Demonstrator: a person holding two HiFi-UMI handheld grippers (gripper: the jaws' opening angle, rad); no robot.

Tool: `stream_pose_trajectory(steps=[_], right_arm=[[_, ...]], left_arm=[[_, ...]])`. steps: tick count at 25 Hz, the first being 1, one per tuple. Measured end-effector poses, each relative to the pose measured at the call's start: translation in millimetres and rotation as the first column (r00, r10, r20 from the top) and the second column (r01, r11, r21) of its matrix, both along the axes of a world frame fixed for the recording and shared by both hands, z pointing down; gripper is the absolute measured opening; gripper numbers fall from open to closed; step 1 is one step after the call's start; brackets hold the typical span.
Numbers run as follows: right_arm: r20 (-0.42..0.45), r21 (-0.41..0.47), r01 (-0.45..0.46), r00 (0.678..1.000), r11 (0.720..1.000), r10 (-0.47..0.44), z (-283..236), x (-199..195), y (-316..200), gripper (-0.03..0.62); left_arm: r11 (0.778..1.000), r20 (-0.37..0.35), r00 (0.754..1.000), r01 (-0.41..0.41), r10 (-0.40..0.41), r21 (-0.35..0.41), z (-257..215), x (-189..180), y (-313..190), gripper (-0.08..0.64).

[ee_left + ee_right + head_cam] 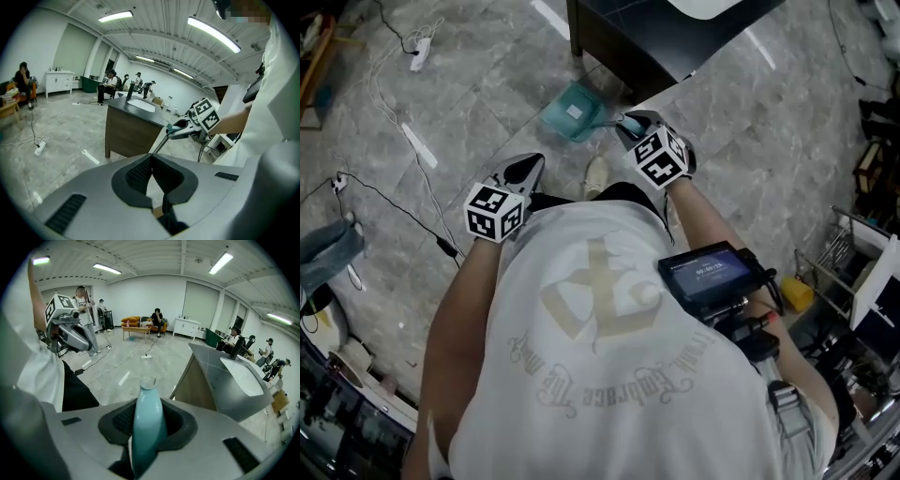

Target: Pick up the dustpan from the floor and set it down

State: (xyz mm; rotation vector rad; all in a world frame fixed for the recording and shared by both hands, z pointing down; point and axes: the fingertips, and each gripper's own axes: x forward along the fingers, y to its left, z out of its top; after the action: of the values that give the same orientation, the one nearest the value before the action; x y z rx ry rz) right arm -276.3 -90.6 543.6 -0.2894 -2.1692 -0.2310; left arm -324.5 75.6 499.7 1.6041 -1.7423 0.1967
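The teal dustpan (pixel 572 112) is low over the grey floor beside the dark cabinet; I cannot tell if it touches the floor. Its thin shaft runs up to a teal handle (pixel 147 423) that stands between the jaws of my right gripper (pixel 147 427), which is shut on it. In the head view the right gripper (pixel 628 122) points down and forward at the pan. From the left gripper view I see that handle (pixel 180 130) and shaft off to the right. My left gripper (pixel 528 169) hangs to the left of the pan, apart from it; its fingertips (pixel 140 171) meet with nothing between them.
A dark cabinet (pixel 647 37) with a white basin stands just behind the dustpan. Cables (pixel 394 122) and a power strip (pixel 419 52) lie on the floor at left. My shoe (pixel 596 175) is near the pan. Racks and clutter (pixel 862 272) crowd the right. People sit far off (pixel 157 317).
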Motion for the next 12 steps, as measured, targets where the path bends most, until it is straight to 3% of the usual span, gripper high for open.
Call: stream_pose_trajectory(steps=[12], right_arm=[[-0.078, 0.026, -0.078, 0.994, 0.997, 0.080, 32, -44, 16, 0.106]], left_arm=[[1.000, -0.032, 0.999, -0.011, 0.011, 0.001, 6, -64, 43, 0.011]])
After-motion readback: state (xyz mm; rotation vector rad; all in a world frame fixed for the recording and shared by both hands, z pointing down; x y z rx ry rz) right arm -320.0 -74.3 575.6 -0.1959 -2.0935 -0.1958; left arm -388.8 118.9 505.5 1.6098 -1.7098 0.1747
